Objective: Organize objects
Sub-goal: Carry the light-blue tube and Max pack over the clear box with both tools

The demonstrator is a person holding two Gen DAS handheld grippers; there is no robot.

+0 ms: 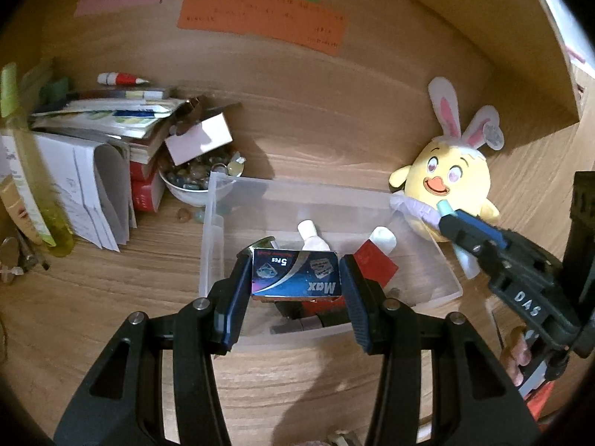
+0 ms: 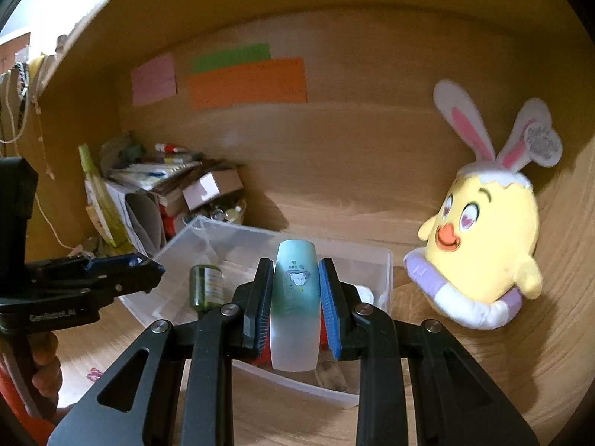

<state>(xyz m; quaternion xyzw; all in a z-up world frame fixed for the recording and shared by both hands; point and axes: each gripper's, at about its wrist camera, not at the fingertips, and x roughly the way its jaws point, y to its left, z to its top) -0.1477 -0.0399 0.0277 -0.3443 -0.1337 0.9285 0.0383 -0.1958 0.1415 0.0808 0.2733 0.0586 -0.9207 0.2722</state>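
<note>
My left gripper (image 1: 295, 278) is shut on a small dark blue box marked "Max 5 Pcs" (image 1: 296, 277), held over the near part of a clear plastic bin (image 1: 212, 230). The bin holds white-capped tubes (image 1: 313, 238), a red item (image 1: 375, 267) and dark pieces. My right gripper (image 2: 296, 290) is shut on a pale teal bottle with a small cartoon print (image 2: 296, 304), above the same bin (image 2: 386, 271); a green jar (image 2: 206, 285) lies inside. In the left wrist view the right gripper (image 1: 444, 210) comes in from the right with the teal tip showing.
A yellow chick plush with bunny ears (image 1: 452, 178) sits right of the bin against the wooden back wall. At left are stacked books and papers (image 1: 111, 119), a bowl of marbles (image 1: 193, 182) and a small white box (image 1: 199, 137). Coloured notes (image 1: 260, 15) hang on the wall.
</note>
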